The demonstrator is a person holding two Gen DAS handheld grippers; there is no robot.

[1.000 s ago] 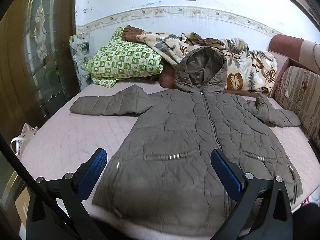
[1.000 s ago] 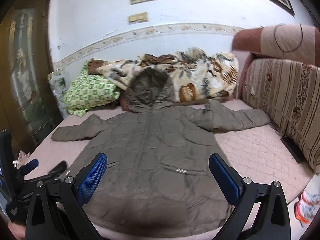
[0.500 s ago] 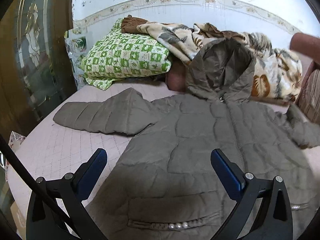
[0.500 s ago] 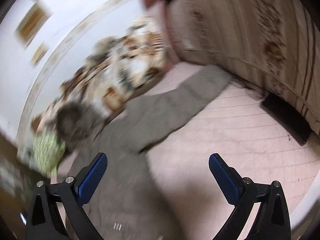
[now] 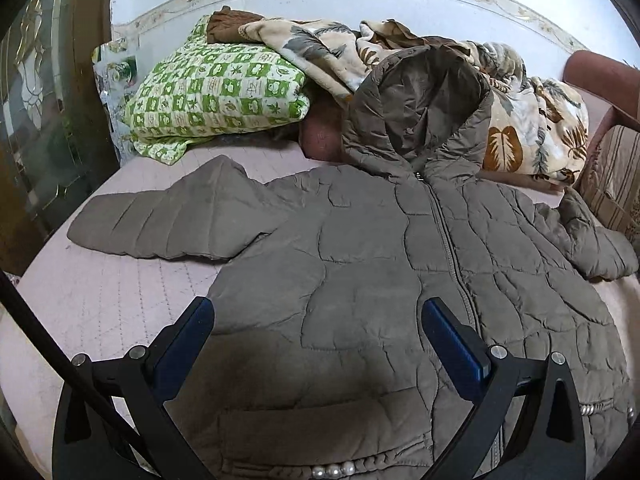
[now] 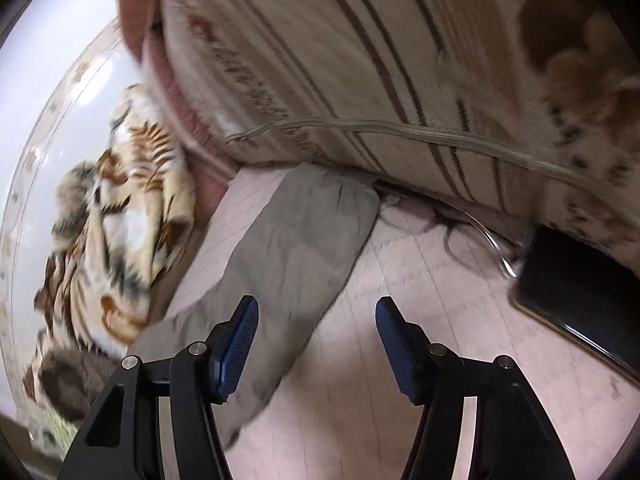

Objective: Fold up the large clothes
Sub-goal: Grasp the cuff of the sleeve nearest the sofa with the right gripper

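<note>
Quilted jacket spread flat on the bed, both tongs above it

The olive jacket (image 5: 360, 264) lay zipped and face up on the pink bed (image 5: 100, 300), hood toward the pillows. The left tongs (image 5: 318, 340) hung wide apart over its chest, gripping nothing. The right tongs (image 6: 316, 340) were closing, blurred, over the edge of one sleeve (image 6: 296, 248) near the striped cushion (image 6: 360, 60), pads not yet pressing it.
</note>
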